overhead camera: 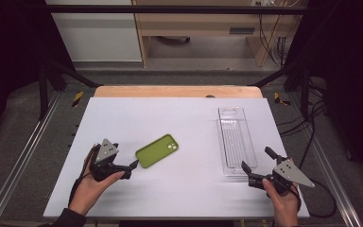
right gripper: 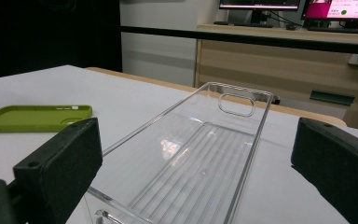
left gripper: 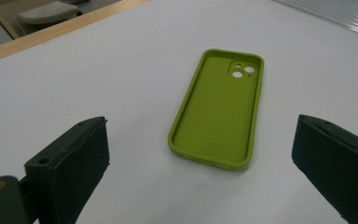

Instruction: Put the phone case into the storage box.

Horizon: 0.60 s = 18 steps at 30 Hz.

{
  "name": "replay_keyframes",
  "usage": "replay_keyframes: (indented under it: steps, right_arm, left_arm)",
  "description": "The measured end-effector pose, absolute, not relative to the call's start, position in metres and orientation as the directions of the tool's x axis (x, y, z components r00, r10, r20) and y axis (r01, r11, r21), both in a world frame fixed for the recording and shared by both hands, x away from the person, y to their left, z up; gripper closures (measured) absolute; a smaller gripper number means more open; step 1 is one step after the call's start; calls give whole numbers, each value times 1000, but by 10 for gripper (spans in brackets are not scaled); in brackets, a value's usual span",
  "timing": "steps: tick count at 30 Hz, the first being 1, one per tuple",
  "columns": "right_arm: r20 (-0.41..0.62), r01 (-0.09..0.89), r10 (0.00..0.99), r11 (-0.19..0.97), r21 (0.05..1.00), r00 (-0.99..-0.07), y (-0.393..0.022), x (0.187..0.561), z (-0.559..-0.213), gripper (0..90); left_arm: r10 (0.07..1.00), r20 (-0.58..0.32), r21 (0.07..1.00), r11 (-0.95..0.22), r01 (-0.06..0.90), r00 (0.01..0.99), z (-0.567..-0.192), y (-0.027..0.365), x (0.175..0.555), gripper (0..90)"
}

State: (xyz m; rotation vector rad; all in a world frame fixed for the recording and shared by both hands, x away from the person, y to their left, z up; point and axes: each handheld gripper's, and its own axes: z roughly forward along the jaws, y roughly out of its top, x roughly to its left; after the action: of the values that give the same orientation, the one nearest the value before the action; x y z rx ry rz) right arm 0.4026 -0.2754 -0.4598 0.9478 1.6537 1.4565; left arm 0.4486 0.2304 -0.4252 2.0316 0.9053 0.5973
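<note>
A lime-green phone case [overhead camera: 157, 150] lies hollow side up on the white table, left of centre. My left gripper [overhead camera: 128, 161] stands open just short of the case's near end, holding nothing. In the left gripper view the case [left gripper: 219, 109] lies ahead between the jaws, its camera cut-out at the far end, with the gripper [left gripper: 203, 186] apart from it. A clear plastic tray [overhead camera: 236, 142] lies lengthwise on the right. My right gripper [overhead camera: 257, 159] is open at the tray's near end. In the right gripper view the tray [right gripper: 205, 158] stretches away between the open gripper [right gripper: 196, 186], and the case [right gripper: 32, 117] sits at the left.
The white table top [overhead camera: 179, 194] has a wooden strip [overhead camera: 177, 91] along its far edge. Metal frame rails [overhead camera: 23, 142] run along both sides, and cables [overhead camera: 312, 127] lie on the floor at the right. A wooden desk [right gripper: 284, 60] with monitors stands beyond the table.
</note>
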Motion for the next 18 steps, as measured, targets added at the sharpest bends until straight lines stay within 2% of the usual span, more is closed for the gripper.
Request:
replay_keyframes:
  steps: [12, 18]
  right_arm:
    - [-42, 65, 885, 81, 995, -464, -277, 402, -460, 23]
    - [-44, 65, 883, 84, 994, -468, -277, 402, -460, 23]
  left_arm:
    - [724, 142, 786, -497, 368, 675, -421, 196, 474, 51]
    - [727, 137, 801, -480, 357, 672, -421, 185, 481, 127]
